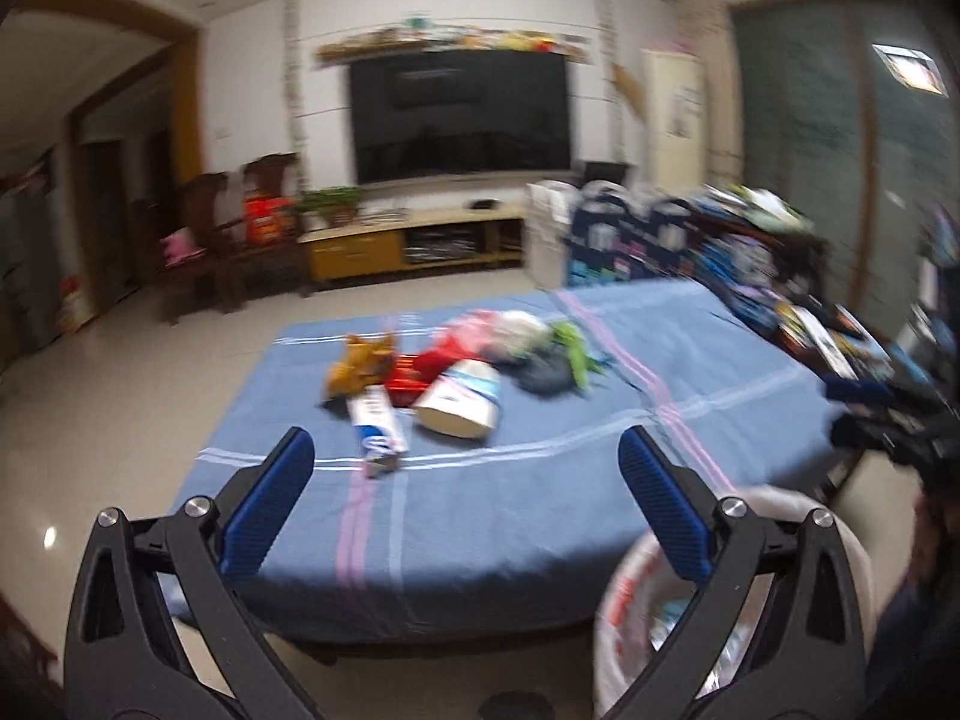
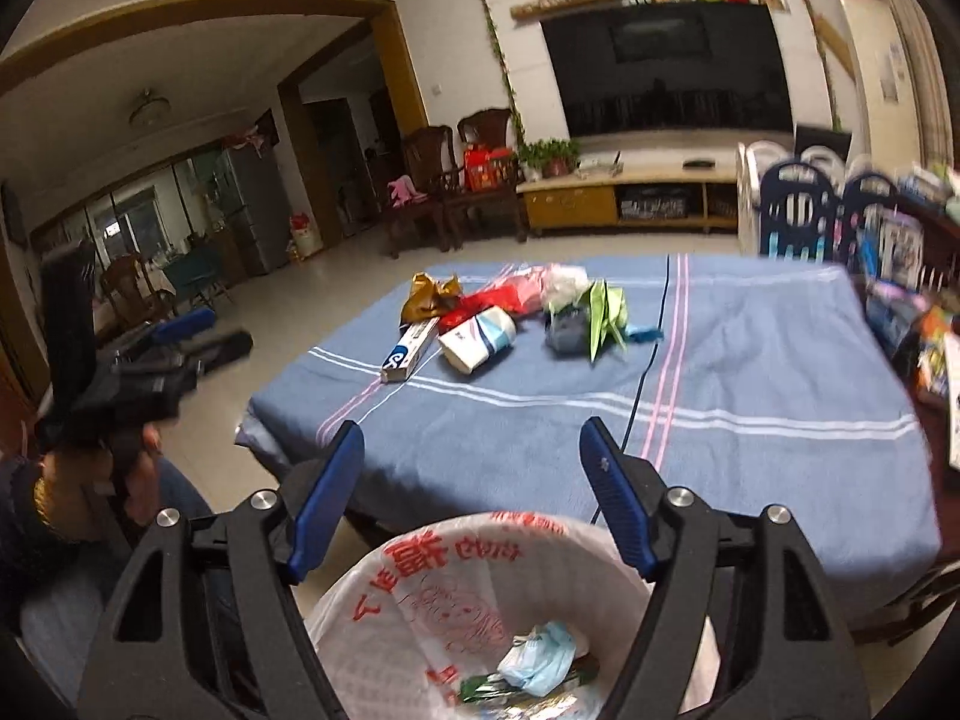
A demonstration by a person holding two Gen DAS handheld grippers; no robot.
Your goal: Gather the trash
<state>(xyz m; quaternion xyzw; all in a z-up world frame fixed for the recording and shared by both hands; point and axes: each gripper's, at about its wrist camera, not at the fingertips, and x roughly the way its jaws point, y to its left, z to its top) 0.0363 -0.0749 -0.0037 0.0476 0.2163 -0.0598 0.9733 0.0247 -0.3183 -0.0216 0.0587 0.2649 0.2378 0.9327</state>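
Toothpaste box (image 2: pixel 410 350) lengthwise toward camera

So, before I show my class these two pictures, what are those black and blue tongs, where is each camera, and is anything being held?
Each tong is a hand-held claw, one per hand, with a camera looking along its fingers. One picture looks along the left claw, the other along the right claw. Both are open and empty. On the table's blue cloth lies a pile of trash: a toothpaste box, a tissue pack, green paper. Below the right claw is a lined bin with some scraps, including a blue mask, already inside.
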